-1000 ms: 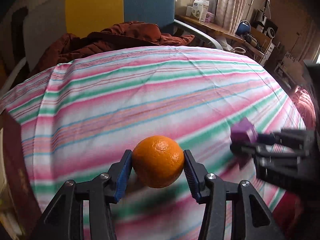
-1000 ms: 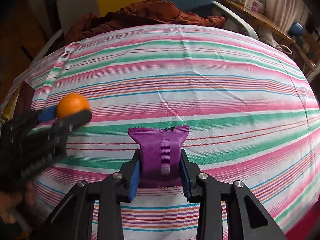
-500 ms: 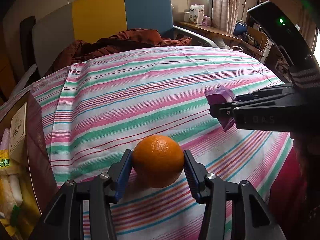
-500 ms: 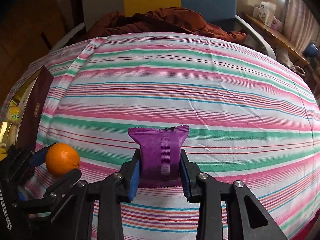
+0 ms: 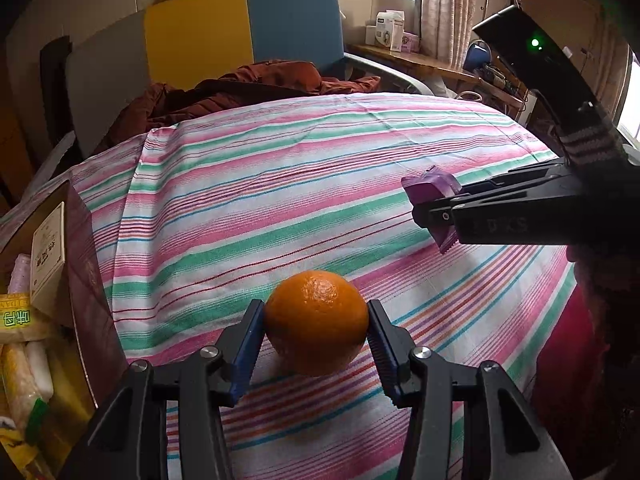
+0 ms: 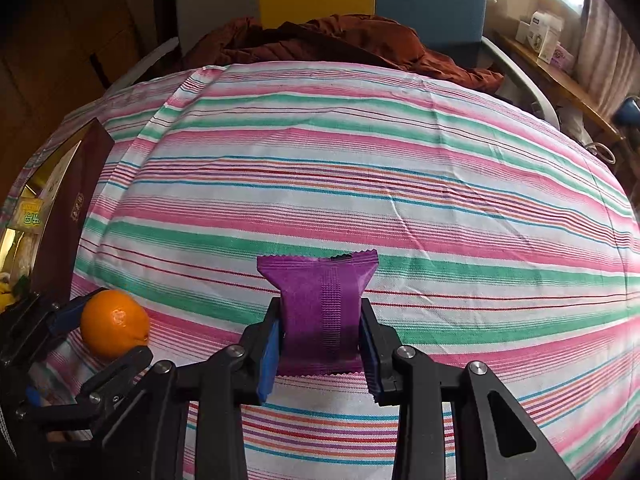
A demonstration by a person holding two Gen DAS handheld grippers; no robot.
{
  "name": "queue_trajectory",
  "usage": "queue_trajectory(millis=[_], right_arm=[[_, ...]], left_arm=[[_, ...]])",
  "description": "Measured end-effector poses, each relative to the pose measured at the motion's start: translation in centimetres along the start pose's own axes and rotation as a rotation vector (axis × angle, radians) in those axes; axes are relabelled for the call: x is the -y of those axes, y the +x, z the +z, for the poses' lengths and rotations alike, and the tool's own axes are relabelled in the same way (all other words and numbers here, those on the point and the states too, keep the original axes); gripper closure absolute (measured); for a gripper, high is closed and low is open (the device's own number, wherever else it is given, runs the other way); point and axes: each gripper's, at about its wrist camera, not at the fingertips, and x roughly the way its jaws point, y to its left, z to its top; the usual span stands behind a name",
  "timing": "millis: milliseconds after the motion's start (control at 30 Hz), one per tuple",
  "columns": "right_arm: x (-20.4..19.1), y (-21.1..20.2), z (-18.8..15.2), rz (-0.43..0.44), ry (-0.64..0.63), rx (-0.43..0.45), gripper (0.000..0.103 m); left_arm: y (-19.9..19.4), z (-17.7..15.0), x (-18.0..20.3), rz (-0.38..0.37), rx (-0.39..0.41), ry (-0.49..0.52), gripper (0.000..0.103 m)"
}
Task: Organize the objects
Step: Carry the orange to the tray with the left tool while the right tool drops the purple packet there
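Counting what I have in view: one orange [image 5: 316, 322], one purple snack packet [image 6: 322, 312], one dark red box [image 5: 86, 276] and two grippers. My left gripper [image 5: 316, 340] has its jaws partly spread and clamped on the orange, a blue pad pressed to each side, the fruit held above the striped sheet [image 5: 280, 184]. My right gripper [image 6: 320, 344] has its jaws drawn narrow and pinched on the packet, which stands upright between the pads with its serrated top edge clear above them. From the right wrist view the orange sits low at the left, just beside the box's wall; from the left wrist view the packet is off to the right, well apart from the orange.

The box lies at the left edge of the sheet and is cut off by the frame in both views. Inside it I can make out one small white carton [image 5: 48, 256] and some yellow and white wrapped items, too cropped to count. A rust-coloured garment [image 6: 340, 44] lies heaped at the far end against one chair [image 5: 248, 32] with grey, yellow and blue panels. The shelf clutter by the window is too small to identify. The packet's lower edge is partly hidden by the pads.
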Motion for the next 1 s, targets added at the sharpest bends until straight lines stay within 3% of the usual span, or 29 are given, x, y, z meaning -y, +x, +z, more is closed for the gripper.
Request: queue_trajectory(millis=[500, 1000], right_arm=[[-0.3, -0.3, -0.1, -0.013, -0.013, 0.007, 0.068], [-2.9, 0.4, -1.3, 0.0, -0.07, -0.068, 0.068]], left_arm=[[-5.4, -0.3, -0.7, -0.026, 0.089, 0.0, 0.052], [-9.3, -1.4, -3.5, -0.041, 0.135, -0.053, 0.052]])
